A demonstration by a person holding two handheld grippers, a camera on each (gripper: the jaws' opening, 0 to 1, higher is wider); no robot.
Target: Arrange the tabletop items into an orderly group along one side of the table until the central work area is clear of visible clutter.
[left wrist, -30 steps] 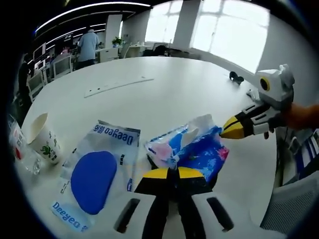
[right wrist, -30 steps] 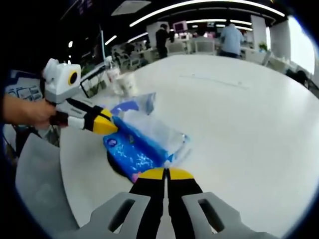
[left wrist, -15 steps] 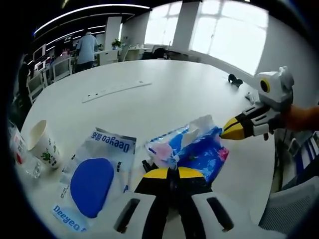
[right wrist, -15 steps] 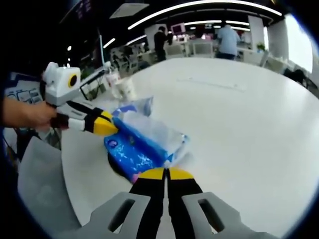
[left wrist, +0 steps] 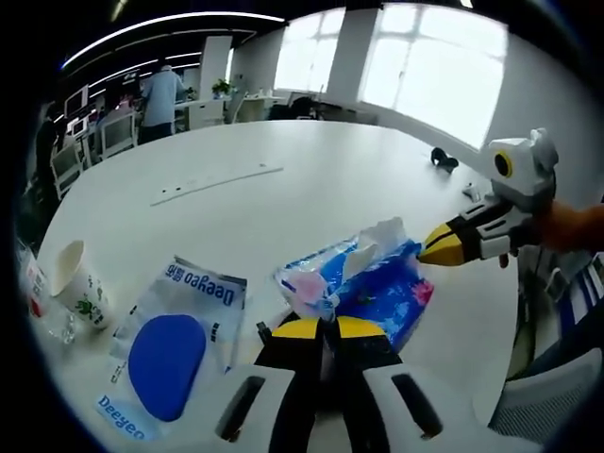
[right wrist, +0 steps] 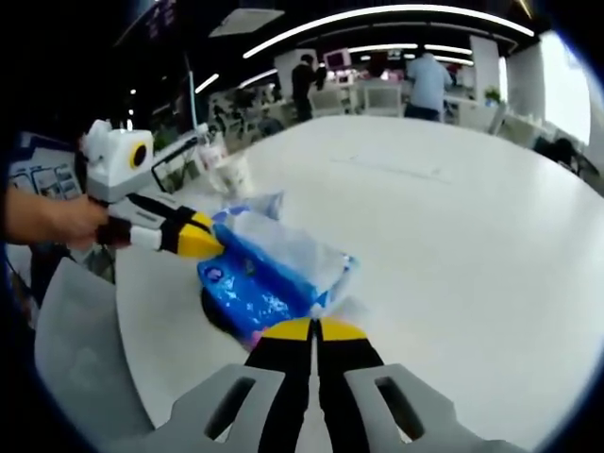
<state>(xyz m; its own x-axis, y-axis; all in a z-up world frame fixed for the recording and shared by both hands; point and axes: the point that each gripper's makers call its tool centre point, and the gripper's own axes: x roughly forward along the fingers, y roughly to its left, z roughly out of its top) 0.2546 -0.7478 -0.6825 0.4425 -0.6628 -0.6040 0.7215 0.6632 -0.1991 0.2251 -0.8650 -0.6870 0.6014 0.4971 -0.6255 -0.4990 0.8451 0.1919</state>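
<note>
A blue tissue pack (left wrist: 368,283) with a white tissue sticking out of its top hangs just above the white table (left wrist: 283,189), between both grippers. My left gripper (left wrist: 321,328) is shut on the pack's near end. The right gripper (left wrist: 441,247) comes in from the right, shut at the pack's far corner. In the right gripper view the tissue pack (right wrist: 269,274) runs from my right gripper (right wrist: 314,328), shut on its clear plastic edge, to the left gripper (right wrist: 198,238), held by a hand at the left.
A clear Deeyeo bag (left wrist: 175,335) with a blue pad lies left of the pack. A paper cup (left wrist: 80,281) and a clear cup (left wrist: 38,302) stand by the left table edge. A long strip (left wrist: 212,182) and a small black object (left wrist: 442,159) lie farther off. A grey chair (right wrist: 80,340) stands beside the table.
Both grippers keep the same hold on the tissue pack. The views have drifted slightly, so the bag and paper cup sit a bit further left in the left gripper view.
</note>
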